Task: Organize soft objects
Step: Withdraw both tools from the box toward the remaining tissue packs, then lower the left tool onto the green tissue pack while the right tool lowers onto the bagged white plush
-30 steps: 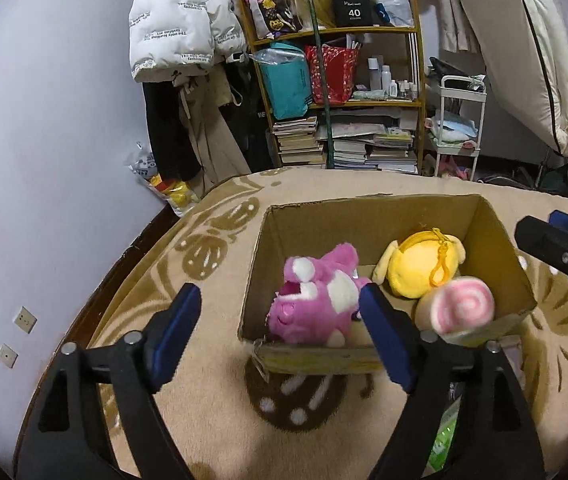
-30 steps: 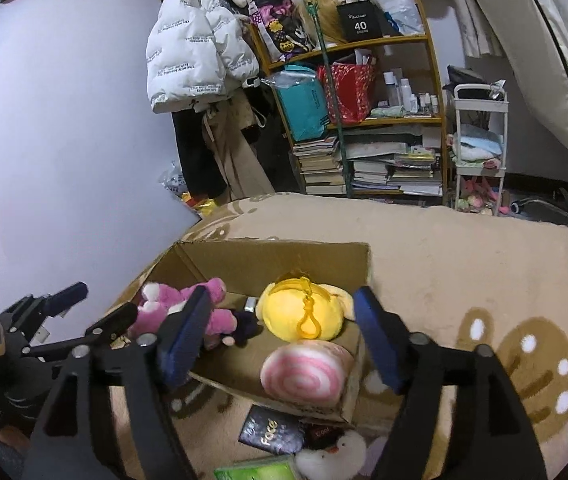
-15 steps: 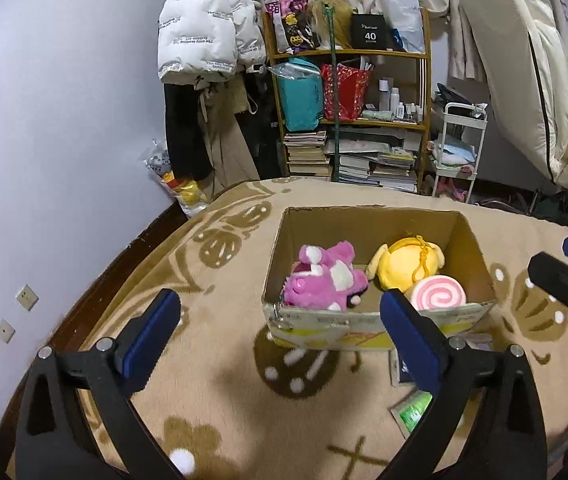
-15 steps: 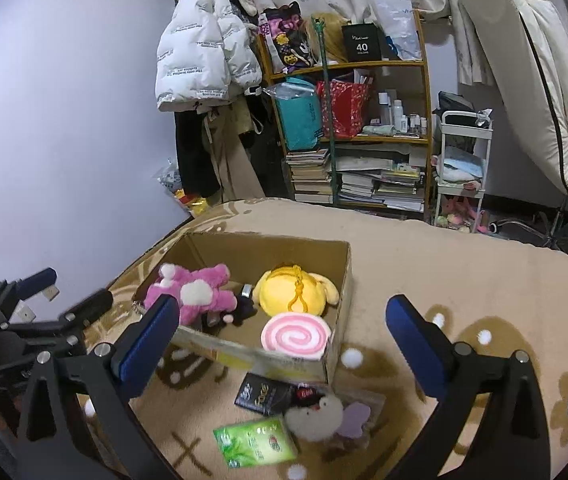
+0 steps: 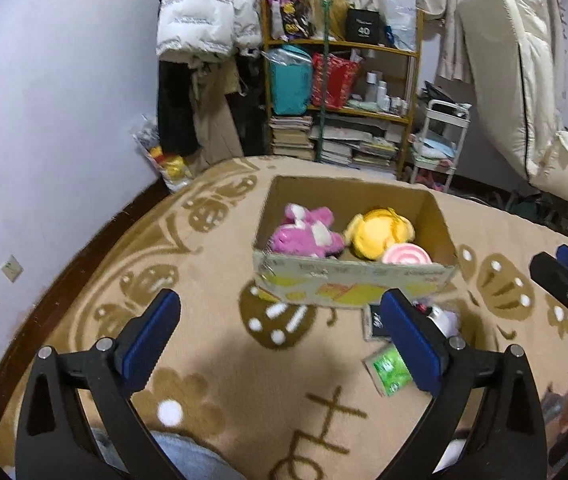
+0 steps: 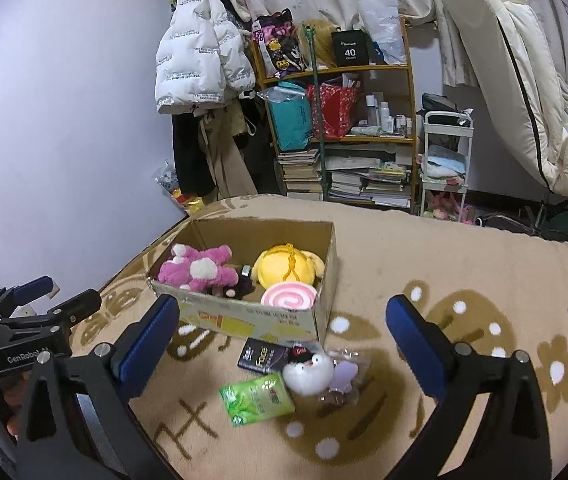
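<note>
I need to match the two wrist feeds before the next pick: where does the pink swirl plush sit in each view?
Left wrist view: the pink swirl plush sits right of centre, in the cardboard box's near right corner, behind the front wall.
Right wrist view: the plush is just left of centre, in that same near right corner.
Shared landmark: the yellow plush lies just behind it in both.

Black gripper (image 6: pixel 282 344) frames, blue pads (image 6: pixel 148 342), silver screws, white lettering
</note>
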`<state>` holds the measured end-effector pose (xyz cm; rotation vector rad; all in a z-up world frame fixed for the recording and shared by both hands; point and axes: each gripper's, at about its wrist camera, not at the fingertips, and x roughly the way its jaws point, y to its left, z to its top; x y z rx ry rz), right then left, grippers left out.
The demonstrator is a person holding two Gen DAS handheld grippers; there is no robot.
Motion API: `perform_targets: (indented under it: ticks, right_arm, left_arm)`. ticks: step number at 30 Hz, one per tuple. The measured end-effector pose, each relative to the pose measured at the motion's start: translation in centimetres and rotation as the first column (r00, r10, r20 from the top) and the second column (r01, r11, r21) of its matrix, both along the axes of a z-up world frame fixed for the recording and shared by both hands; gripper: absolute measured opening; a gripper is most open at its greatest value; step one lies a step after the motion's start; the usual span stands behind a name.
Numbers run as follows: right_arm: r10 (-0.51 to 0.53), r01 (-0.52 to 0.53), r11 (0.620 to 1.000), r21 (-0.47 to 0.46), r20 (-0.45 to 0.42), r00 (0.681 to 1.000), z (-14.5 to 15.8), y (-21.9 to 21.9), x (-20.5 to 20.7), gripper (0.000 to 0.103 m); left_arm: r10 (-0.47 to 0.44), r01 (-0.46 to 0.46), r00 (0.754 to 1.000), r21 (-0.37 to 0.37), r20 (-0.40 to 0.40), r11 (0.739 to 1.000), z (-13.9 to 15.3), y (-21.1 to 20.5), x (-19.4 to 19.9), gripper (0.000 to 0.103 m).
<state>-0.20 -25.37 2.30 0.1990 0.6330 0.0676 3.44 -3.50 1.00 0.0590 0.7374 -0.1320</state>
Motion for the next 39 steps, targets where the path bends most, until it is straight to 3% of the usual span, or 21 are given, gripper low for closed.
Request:
perform_targets:
  ticks: [12, 15, 26, 36, 39]
  right_arm:
    - [-0.01, 0.013, 0.998, 0.056, -0.047, 0.999, -1.4, -0.8, 0.0, 0.103]
    - [-0.008, 0.017, 0.993, 0.118, -0.075, 0.997, -2.2, -1.4, 0.6, 0.103]
    - [-0.037, 0.056, 0.987, 0.15, -0.123, 0.992, -4.0, -2.1, 1.9, 0.103]
    - [-0.001, 0.034, 0.99, 0.136, -0.232, 0.973, -6.4, -1.6, 3.6, 0.098]
    - [0.009, 0.034, 0.988, 0.152, -0.277, 0.961, -7.5, -1.8, 4.4, 0.09]
  left_arm:
    - [-0.043, 0.043, 0.999, 0.039, 0.006, 0.998, -1.7, -1.5, -0.1, 0.099]
    - [-0.052, 0.053, 0.999, 0.027, -0.014, 0.998, -2.1, -1.6, 0.4, 0.099]
    - [-0.085, 0.085, 0.995, -0.005, -0.05, 0.996, -3.4, -2.3, 1.6, 0.099]
    - [-0.125, 0.127, 0.991, 0.037, -0.036, 0.991, -5.6, -4.8, 1.7, 0.099]
    - [-0.142, 0.143, 0.989, 0.04, -0.045, 0.989, -6.5, -5.5, 1.8, 0.099]
